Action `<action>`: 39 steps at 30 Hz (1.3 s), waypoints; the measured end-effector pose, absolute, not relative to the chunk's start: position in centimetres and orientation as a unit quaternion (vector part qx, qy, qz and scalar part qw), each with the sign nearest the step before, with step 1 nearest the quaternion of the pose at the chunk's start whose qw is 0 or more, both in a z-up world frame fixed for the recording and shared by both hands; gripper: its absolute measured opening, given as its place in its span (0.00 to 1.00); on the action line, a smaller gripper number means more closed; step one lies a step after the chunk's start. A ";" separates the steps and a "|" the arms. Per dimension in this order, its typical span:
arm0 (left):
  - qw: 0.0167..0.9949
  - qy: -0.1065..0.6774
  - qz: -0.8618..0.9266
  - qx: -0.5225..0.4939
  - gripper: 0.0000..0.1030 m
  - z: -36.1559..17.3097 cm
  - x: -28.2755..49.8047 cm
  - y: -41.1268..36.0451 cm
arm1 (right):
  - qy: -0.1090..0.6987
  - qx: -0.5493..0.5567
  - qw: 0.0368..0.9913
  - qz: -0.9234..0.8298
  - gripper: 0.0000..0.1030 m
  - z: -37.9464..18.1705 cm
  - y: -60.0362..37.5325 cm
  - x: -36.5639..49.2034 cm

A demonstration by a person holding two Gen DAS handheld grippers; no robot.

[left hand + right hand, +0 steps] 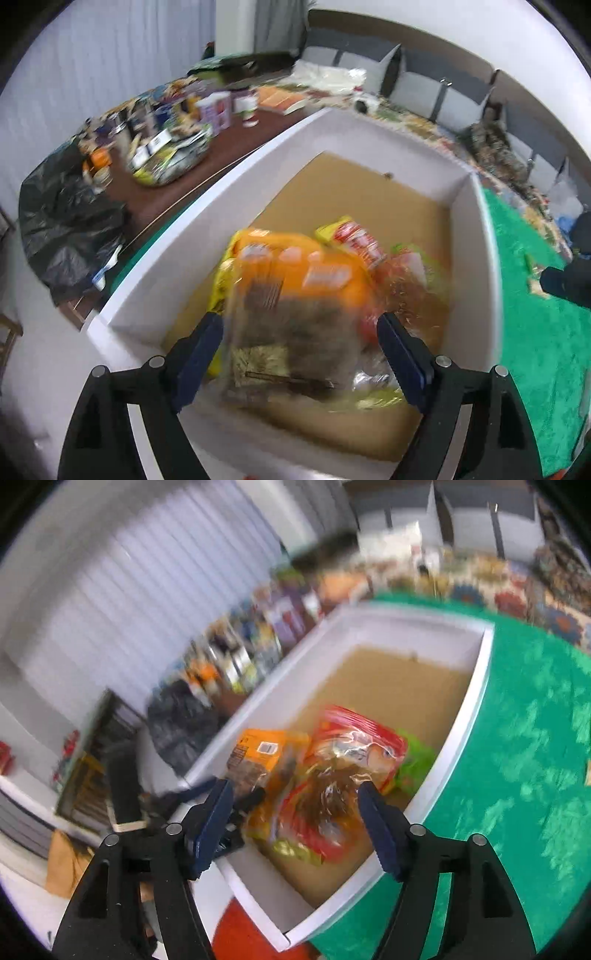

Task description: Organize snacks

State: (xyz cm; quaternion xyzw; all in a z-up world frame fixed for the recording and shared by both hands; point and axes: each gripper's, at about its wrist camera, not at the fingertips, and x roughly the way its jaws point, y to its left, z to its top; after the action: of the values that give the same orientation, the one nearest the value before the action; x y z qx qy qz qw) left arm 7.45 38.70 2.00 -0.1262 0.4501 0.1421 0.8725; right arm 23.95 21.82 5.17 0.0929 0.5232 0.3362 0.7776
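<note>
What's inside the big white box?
The white box holds snack bags: an orange bag, a red bag and a green one peeking out behind the red. Brown cardboard covers the bottom. What lies underneath the bags is hidden.

The left gripper (300, 334) is made of black plastic. Two thick black arms spread out like a V, each with a long hole cut in it. Every arm has round silver screws on top, two on each side. At the tips sit dark blue pads with small ridges like little teeth.

The right gripper (295, 808) looks just the same: black arms with holes, shiny silver screws, and dark blue ridged pads on its jaws. The black plastic is smooth and a bit shiny.
</note>
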 end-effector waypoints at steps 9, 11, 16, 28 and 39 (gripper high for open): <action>0.890 0.407 0.121 -0.164 0.83 2.6 4.9 36.6 | 0.489 0.118 0.812 0.295 0.71 4.2 15.1 23.9; 0.899 0.398 0.085 -0.165 0.84 3.5 5.4 34.3 | 0.487 0.077 0.834 0.249 0.71 2.9 12.0 22.8; 0.909 0.388 -0.041 -0.147 0.86 5.2 5.9 24.4 | 0.511 -0.036 0.854 0.093 0.71 -5.2 1.0 19.1; 0.872 0.463 -0.157 -0.025 1.00 -4.4 11.6 2.4 | 0.488 0.001 0.861 -0.141 0.71 -8.5 -23.3 9.8; 0.881 0.453 -0.126 0.043 1.00 -10.1 16.6 -1.9 | 0.466 0.059 0.869 -0.154 0.75 -9.4 -27.4 9.8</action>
State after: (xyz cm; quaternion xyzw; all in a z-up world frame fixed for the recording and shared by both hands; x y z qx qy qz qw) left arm 16.57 -1.88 -10.08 0.0430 0.4534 -0.1260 0.8813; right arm 9.77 -27.41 -9.36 0.0588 0.4662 -0.1537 0.8693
